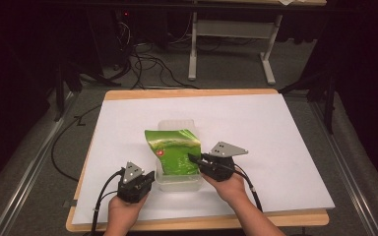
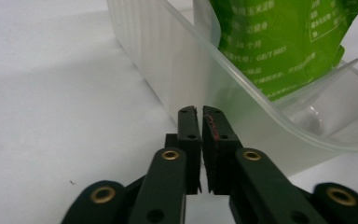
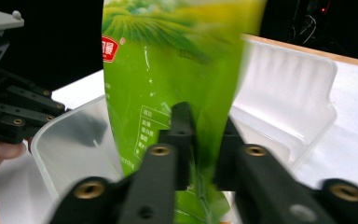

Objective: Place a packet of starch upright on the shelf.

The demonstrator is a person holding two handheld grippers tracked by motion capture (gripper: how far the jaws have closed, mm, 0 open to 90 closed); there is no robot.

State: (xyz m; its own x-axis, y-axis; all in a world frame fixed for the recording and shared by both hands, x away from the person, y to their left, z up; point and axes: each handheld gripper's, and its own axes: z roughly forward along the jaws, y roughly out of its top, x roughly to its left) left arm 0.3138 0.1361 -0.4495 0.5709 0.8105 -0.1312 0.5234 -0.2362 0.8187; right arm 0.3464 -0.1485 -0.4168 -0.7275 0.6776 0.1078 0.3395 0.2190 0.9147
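A green foil pouch (image 1: 172, 150) stands partly inside a clear plastic tub (image 1: 177, 184) on the white table sheet. My right gripper (image 1: 193, 158) is shut on the pouch's edge; in the right gripper view the jaws pinch the green pouch (image 3: 168, 65) between them, above the tub (image 3: 284, 88). My left gripper (image 1: 145, 177) rests on the sheet at the tub's left front corner, shut with nothing in it. In the left gripper view its fingertips (image 2: 200, 114) sit just outside the tub wall (image 2: 168, 60), and the pouch (image 2: 279, 42) rises behind that wall.
A white sheet (image 1: 275, 132) covers the wooden table (image 1: 187, 92). Cables (image 1: 147, 64) and a table frame (image 1: 226, 34) lie on the floor beyond the far edge. The left hand and its gripper (image 3: 4, 107) show at the left of the right gripper view.
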